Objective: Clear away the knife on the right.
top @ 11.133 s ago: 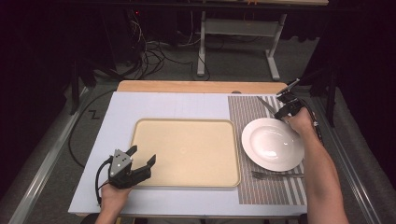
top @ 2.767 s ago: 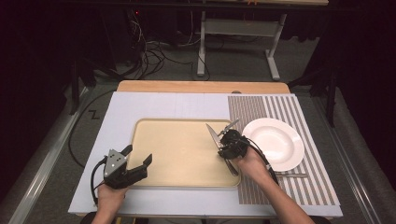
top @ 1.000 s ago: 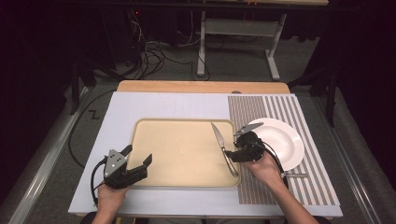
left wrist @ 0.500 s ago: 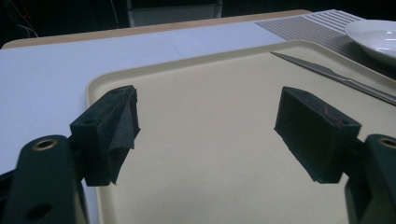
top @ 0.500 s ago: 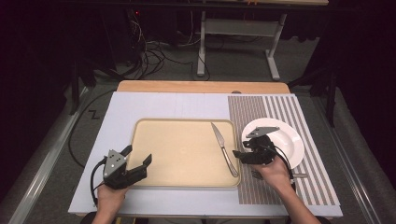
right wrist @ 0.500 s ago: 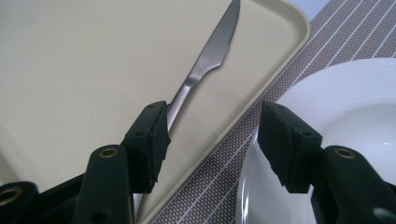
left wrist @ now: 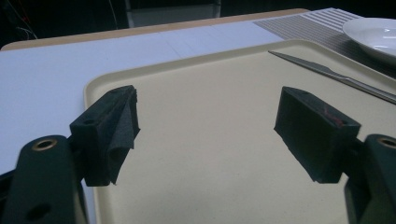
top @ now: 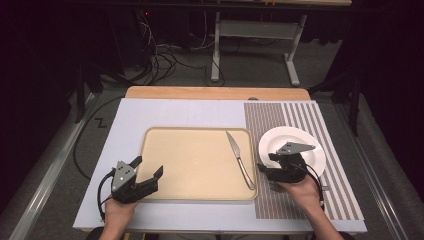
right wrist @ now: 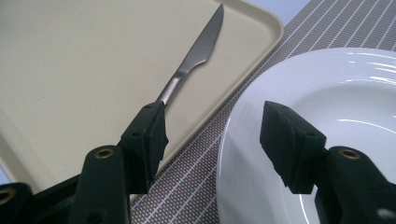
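One knife (top: 240,159) lies flat inside the tray (top: 165,150), along its right edge, blade tip toward the far side and handle end near the tray's near right corner; nothing holds it. It looks to be all metal, so stiff, fairly light, and slick on the smooth tray; lying so flat, I'd judge it awkward to lift, and the thicker handle is the place to pinch it, across its narrow width, clear of the blade. The right claw (top: 266,170) sits just right of that handle, over the striped mat (top: 280,115) and the near left rim of the plate (top: 300,135); its jaws have just been opening and stand spread with nothing between them, one pad over the mat beside the tray's edge, the other above the plate. The plate is white and glossy, likely breakable; there is one. Part of another utensil (top: 272,188) peeks out under the right hand on the mat; I cannot tell what kind. The left claw (top: 148,169) rests at the tray's near left corner, jaws spread and empty. One tray, one mat, all on the pale tabletop (top: 165,112).
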### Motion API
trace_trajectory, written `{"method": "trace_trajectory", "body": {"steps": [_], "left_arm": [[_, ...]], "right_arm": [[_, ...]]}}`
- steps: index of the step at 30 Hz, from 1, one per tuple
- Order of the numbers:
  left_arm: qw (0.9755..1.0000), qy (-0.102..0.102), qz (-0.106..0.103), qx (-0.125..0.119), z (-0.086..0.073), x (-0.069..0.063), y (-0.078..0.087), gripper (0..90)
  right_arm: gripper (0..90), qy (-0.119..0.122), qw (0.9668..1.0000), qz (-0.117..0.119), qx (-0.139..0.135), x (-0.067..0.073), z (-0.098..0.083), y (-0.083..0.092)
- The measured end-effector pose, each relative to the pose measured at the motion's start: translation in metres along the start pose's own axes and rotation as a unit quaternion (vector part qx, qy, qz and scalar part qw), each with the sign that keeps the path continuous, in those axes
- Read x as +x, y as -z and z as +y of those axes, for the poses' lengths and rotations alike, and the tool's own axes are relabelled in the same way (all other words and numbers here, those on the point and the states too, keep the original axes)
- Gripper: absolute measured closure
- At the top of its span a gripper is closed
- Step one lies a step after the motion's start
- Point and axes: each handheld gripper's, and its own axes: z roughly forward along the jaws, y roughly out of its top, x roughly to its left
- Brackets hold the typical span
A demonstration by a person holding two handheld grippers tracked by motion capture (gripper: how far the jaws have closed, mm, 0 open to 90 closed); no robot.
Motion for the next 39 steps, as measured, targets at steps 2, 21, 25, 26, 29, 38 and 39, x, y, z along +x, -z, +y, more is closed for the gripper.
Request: {"method": "trace_trajectory", "body": {"steps": [2, 21, 25, 26, 29, 38, 39], "left_arm": [[1.0, -0.003, -0.001, 0.001, 0.0, -0.001, 0.0, 22.6], [0.9999, 0.01, 0.001, -0.006, 0.0, 0.0, 0.001, 22.1], [1.0, 0.003, -0.003, -0.005, 0.001, -0.001, 0.0, 22.1], [1.0, 0.002, -0.007, -0.004, 0.001, -0.002, 0.0, 22.0], [0.9999, -0.001, -0.011, -0.004, 0.0, -0.003, 0.001, 22.0], [0.9999, 0.003, -0.011, -0.005, 0.001, -0.001, 0.002, 21.9], [0.9999, -0.001, -0.01, -0.005, 0.001, -0.002, 0.002, 21.9]], "right_arm": [[42.1, -0.002, 0.9999, -0.004, -0.012, 0.0, -0.003, 0.003], [38.8, -0.043, 0.9918, -0.038, -0.114, -0.016, -0.052, 0.044], [38.0, -0.053, 0.9891, -0.045, -0.129, -0.022, -0.059, 0.047], [37.9, -0.055, 0.9885, -0.049, -0.132, -0.023, -0.062, 0.048], [37.6, -0.055, 0.986, -0.053, -0.148, -0.025, -0.067, 0.051], [34.1, -0.06, 0.9801, -0.06, -0.179, -0.031, -0.081, 0.063], [33.6, -0.06, 0.9793, -0.059, -0.184, -0.031, -0.082, 0.065]]}}
